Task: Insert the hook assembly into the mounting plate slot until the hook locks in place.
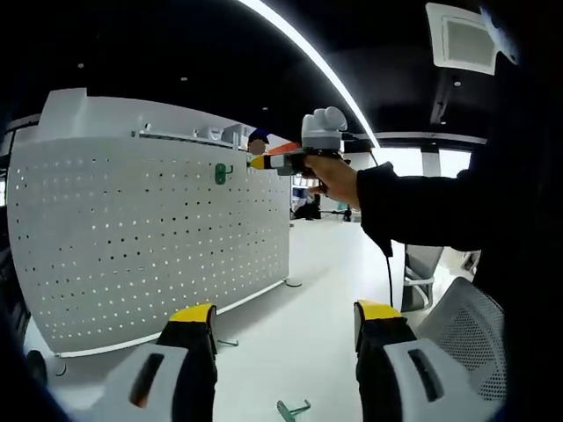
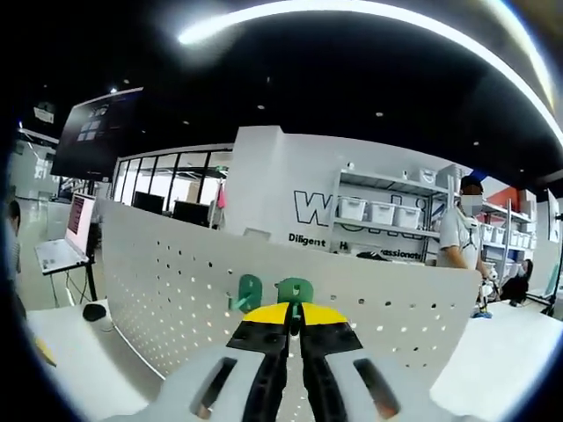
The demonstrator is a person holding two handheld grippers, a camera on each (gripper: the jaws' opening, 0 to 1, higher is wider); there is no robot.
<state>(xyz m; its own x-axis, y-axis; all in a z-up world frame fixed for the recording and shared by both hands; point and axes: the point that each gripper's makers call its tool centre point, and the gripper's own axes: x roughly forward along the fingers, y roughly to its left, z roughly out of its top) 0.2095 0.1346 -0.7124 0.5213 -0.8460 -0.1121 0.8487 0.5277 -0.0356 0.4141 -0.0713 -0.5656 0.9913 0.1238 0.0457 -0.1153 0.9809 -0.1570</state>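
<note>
At centre left of the left gripper view stands the white perforated metal mounting plate (image 1: 149, 237), a small green plastic hook (image 1: 222, 173) already on it. The left gripper (image 1: 286, 327) is released. The right gripper (image 2: 296, 318), at lower centre of its view, is clenched on another green plastic hook (image 2: 295, 292) at the plate. The hook is probably light, stiff and slippery, best gripped by its flat tab.

An open-plan office or lab space: dark ceiling with long strip lights (image 1: 308, 53), glass-walled rooms (image 2: 167, 189), a wall screen (image 2: 97, 132), shelves of white storage bins (image 2: 383, 209), a laptop on a stand (image 2: 66, 242), a mesh office chair (image 1: 471, 338), and a white pegboard (image 1: 149, 237) on a white table (image 1: 299, 343).
</note>
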